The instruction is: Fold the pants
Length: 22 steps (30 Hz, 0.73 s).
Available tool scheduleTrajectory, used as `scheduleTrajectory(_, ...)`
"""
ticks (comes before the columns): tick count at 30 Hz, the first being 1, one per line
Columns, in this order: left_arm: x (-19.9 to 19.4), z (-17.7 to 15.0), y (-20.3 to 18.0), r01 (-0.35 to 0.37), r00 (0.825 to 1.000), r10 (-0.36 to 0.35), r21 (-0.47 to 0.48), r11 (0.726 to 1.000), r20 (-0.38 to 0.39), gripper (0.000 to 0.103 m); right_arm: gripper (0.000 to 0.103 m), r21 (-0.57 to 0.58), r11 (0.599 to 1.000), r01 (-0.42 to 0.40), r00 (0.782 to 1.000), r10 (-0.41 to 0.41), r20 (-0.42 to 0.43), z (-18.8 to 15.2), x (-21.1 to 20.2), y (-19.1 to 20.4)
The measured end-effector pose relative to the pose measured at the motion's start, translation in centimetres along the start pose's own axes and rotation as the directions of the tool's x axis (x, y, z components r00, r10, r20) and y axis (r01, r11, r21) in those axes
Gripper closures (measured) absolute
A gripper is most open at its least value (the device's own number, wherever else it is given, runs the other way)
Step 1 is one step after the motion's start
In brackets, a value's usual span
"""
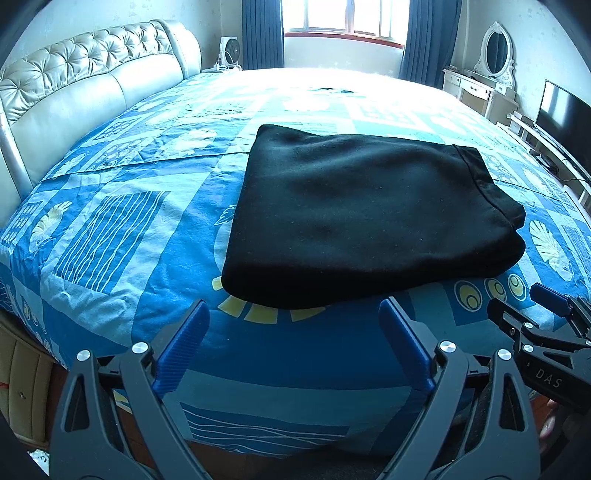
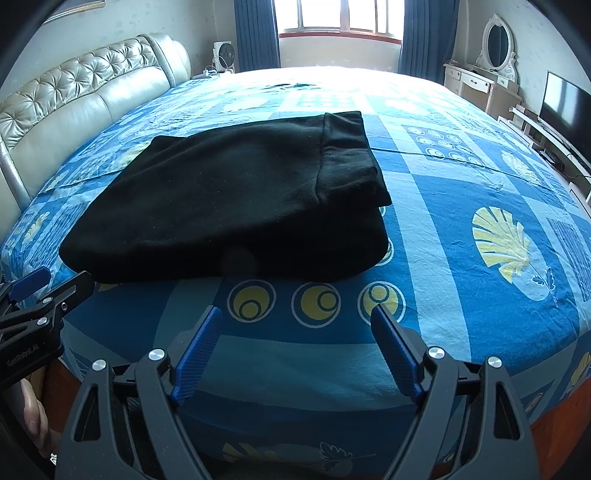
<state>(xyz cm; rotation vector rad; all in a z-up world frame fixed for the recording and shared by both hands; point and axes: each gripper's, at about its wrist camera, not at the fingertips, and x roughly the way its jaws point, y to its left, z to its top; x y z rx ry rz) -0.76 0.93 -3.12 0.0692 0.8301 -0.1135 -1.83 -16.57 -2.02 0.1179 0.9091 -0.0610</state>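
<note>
Black pants (image 1: 362,218) lie folded into a thick rectangle on the blue patterned bedspread (image 1: 110,236), near the bed's front edge. In the right wrist view the pants (image 2: 229,206) sit left of centre, with a hemmed end on top at the right. My left gripper (image 1: 293,314) is open and empty, just short of the pants' near edge. My right gripper (image 2: 295,319) is open and empty, near the front edge of the bed, apart from the pants. Each gripper shows at the side of the other's view: the right one (image 1: 543,306), the left one (image 2: 48,288).
A padded cream headboard (image 1: 85,92) runs along the left. A white dressing table with an oval mirror (image 1: 495,51) and a TV (image 1: 561,114) on a low stand are at the right. A window with blue curtains (image 1: 347,18) is at the far side.
</note>
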Motion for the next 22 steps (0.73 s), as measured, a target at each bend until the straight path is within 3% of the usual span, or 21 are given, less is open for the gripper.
scheduleTrajectory(5,-0.1,0.1,0.1,-0.001,1.000,0.001,-0.004,1.000,0.011,0.002,0.021,-0.006,1.000,-0.003,1.000,0.003,-0.004,0.0,0.1,-0.1)
scheduleTrajectory(10,-0.1,0.7,-0.4,-0.118,0.993,0.118,0.022,0.993,-0.012,0.002,0.021,-0.011,1.000,-0.005,1.000,0.005,-0.006,0.0,0.1,-0.1)
scheduleTrajectory(12,-0.4,1.0,-0.4,-0.044,0.999,0.045,0.031,0.999,-0.015,0.002,0.021,-0.011,1.000,-0.010,1.000,0.010,-0.007,0.0,0.1,-0.1)
scheduleTrajectory(16,-1.6,2.1,0.0,-0.044,0.998,0.042,0.056,0.997,0.036,0.002,0.021,-0.015,0.998,-0.057,0.998,0.058,0.033,0.5,-1.2,-0.5)
scheduleTrajectory(19,-1.2,3.9,1.8,-0.036,0.999,0.035,0.062,0.997,0.022,0.002,0.021,0.005,0.992,-0.128,0.990,0.128,0.068,2.4,-2.5,-1.6)
scheduleTrajectory(22,0.6,6.7,5.5,-0.067,0.997,0.067,0.006,0.998,0.026,0.002,0.021,0.013,0.985,-0.174,0.978,0.172,0.117,6.7,-3.2,-3.4)
